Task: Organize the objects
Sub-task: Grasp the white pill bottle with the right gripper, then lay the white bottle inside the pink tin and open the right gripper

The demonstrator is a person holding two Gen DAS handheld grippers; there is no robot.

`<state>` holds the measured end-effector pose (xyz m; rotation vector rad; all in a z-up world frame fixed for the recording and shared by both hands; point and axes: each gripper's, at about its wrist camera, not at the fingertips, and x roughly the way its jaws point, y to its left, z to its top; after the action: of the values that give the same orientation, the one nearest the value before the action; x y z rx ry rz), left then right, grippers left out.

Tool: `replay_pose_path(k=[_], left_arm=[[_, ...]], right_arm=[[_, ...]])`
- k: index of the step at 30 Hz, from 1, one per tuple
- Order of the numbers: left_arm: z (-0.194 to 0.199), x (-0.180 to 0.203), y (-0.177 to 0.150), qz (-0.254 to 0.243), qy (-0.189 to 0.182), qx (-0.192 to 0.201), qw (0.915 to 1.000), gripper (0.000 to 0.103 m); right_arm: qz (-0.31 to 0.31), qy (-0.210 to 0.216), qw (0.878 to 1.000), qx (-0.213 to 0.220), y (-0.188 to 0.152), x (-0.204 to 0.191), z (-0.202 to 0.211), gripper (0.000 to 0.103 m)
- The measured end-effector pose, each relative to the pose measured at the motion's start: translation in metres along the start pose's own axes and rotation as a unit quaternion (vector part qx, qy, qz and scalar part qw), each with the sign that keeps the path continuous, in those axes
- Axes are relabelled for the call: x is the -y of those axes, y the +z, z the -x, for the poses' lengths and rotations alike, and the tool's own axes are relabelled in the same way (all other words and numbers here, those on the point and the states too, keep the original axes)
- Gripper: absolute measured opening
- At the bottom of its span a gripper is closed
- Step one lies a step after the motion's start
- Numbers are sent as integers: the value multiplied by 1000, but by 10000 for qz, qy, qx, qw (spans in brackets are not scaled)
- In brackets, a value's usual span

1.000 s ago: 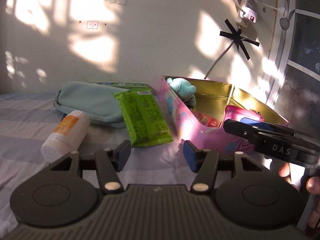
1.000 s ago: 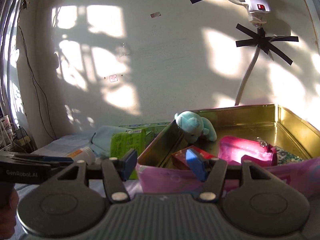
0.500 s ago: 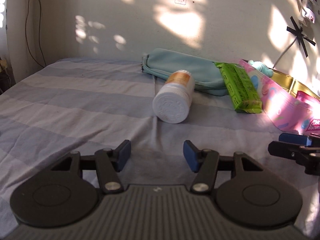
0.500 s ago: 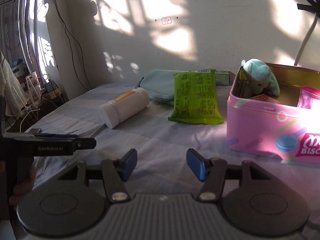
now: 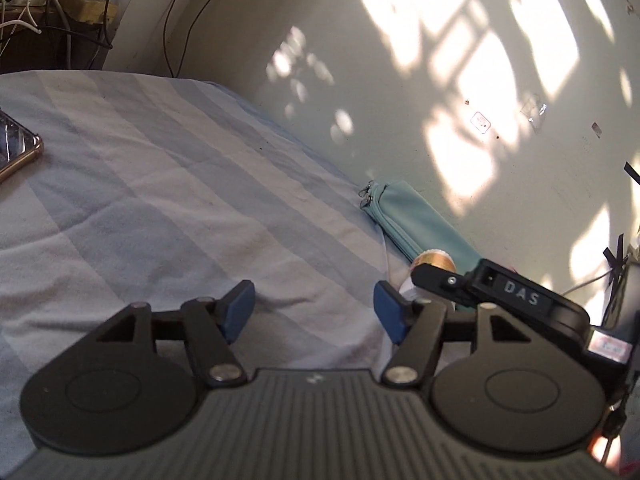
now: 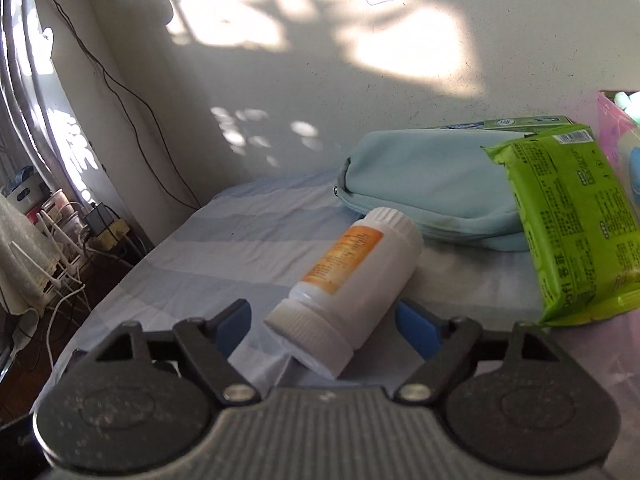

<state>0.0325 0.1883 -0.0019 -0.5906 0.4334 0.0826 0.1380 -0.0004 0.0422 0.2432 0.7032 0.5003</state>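
Quick count of what's on the bed (image 6: pixel 224 248): one white bottle (image 6: pixel 352 280) with an orange label, lying on its side. Right behind the bottle there's one light blue zip pouch (image 6: pixel 432 192), and beside the pouch one green wipes pack (image 6: pixel 572 224). One flat green box (image 6: pixel 516 122) peeks out behind the pouch. One pink tin (image 6: pixel 616 128) at the far edge past the pack. Two grippers total.

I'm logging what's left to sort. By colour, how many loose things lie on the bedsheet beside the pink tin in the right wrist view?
White: 1, the bottle lying on its side.
Light blue: 1, the zip pouch.
Green: 2, the wipes pack and the flat box behind the pouch.
Total: 4
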Motion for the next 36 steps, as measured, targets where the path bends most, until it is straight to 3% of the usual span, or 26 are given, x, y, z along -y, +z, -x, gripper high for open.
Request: replay_pose_path(k=[2,6,11,15,17,20,22,24,26,28,33,36], left_arm=[[0,0,0,-40,-6,12,10000,69],[-1,-2,0,-37,-29,22,10000,70],[0,-3,1,-52,-34,28,10000,71],[0,-2,0,-90,-76,7,9999,72],[0,0,0,-159,-196,-67,9997,72],[3,17,-5,-679,-414,-152,9967,72],[9,42,-14,-1324,-648,-190,9889,72],[18,68,-25,-1655,-1152,-366,9788,72],[25,95,-37,-1893,-1737,-585,9647,72],[25,123,-50,-2257,-2033,-728,9500,72],[-4,170,-67,-2350,-2430,-1457,9298,73],[-29,191,-73,-2363,-2249,-1590,9318,81]], right_arm=[[-39,-246,9997,-38,-2,-2,-18,81],[185,-519,9985,72,-4,-5,-18,55],[450,-424,9980,-148,-9,8,6,51],[988,17,9939,-498,-26,25,46,52],[1450,378,9859,-747,-41,34,78,52],[1984,588,9745,-864,-64,51,132,52],[2218,323,9719,-723,-76,69,167,52],[2181,-320,9746,-391,-84,88,197,64],[1778,-713,9814,-94,-88,111,221,65],[1351,-797,9875,121,-92,128,238,65],[872,-858,9915,439,-102,150,257,65],[881,-985,9903,430,-102,151,252,64]])
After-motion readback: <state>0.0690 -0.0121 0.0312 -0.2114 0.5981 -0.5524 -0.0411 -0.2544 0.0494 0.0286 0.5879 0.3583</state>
